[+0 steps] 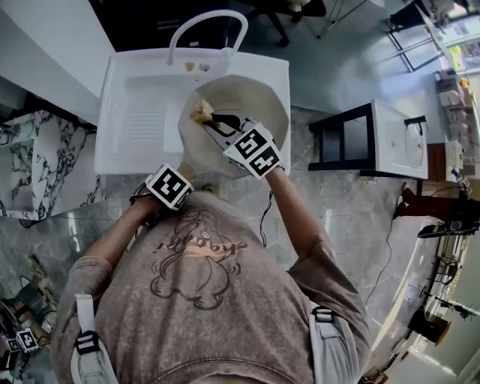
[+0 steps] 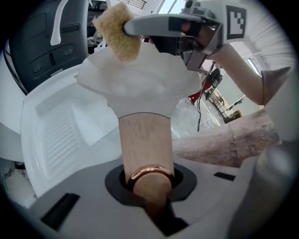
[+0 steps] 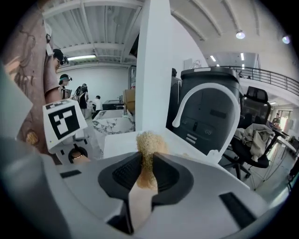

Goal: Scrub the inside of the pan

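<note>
A cream-white pan (image 1: 253, 99) is held tilted over the white sink (image 1: 135, 146). Its wooden handle (image 2: 142, 144), with a copper ring at the end, sits between the jaws of my left gripper (image 2: 150, 186), which is shut on it. In the head view the left gripper (image 1: 172, 185) is just below the pan. My right gripper (image 1: 211, 118) reaches into the pan, shut on a tan sponge (image 1: 200, 112) that rests against the inner wall at the left. The sponge (image 3: 148, 151) shows pinched between the right jaws. From the left gripper view the sponge (image 2: 119, 30) is above the pan's rim.
The white curved faucet (image 1: 206, 22) rises behind the sink, whose ribbed draining board (image 1: 142, 124) is left of the pan. A marble counter (image 1: 45, 157) stands at the left. A black-framed table (image 1: 352, 139) stands to the right on the grey floor.
</note>
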The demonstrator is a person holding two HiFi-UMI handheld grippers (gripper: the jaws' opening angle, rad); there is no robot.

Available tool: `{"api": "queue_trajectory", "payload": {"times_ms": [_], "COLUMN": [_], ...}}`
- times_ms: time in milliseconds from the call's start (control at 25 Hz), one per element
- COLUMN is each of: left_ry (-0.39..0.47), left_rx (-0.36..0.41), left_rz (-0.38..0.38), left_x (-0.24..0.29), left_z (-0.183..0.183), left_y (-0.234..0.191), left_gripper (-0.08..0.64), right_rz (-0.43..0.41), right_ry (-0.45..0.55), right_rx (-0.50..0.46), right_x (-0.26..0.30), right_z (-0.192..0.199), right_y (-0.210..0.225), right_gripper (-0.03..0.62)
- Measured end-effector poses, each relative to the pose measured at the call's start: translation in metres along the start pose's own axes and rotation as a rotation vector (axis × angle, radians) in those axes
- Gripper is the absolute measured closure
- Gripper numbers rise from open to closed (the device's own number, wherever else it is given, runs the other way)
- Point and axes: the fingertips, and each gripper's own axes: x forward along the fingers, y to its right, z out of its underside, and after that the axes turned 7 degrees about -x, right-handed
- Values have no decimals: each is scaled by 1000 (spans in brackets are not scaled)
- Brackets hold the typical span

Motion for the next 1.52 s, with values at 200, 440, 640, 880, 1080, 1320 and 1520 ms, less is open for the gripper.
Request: {"api": "queue_trajectory", "payload": {"times_ms": [200, 440, 640, 880, 1080, 1320, 1520], "left_ry": [-14, -13, -13, -20, -15, -14, -7], "left_rx": [17, 12, 17, 22, 20, 19, 14], "left_rz": [2, 33, 35, 24, 26, 30, 31], "left_x": [3, 2, 2, 3, 3, 3, 2], "left_z": [4, 3, 4, 9, 9, 12, 14], "left_y": [4, 9, 13, 15, 17, 20, 21], "left_gripper": [503, 503, 503, 503, 503, 502, 502], "right_rz": [-88, -110, -105, -73, -25, 8, 49], "right_ry": [-122, -207, -187, -201, -199, -183, -174], "right_rx": [-5, -20, -8, -12, -1, 38, 65], "right_x": [28, 47, 61, 63, 65, 68, 69], "right_z": [31, 54, 59, 63, 64, 66, 63], "right_y": [-22, -32, -31, -31, -23, -14, 2], "right_gripper": [505, 506, 506, 506, 506, 506, 506]}}
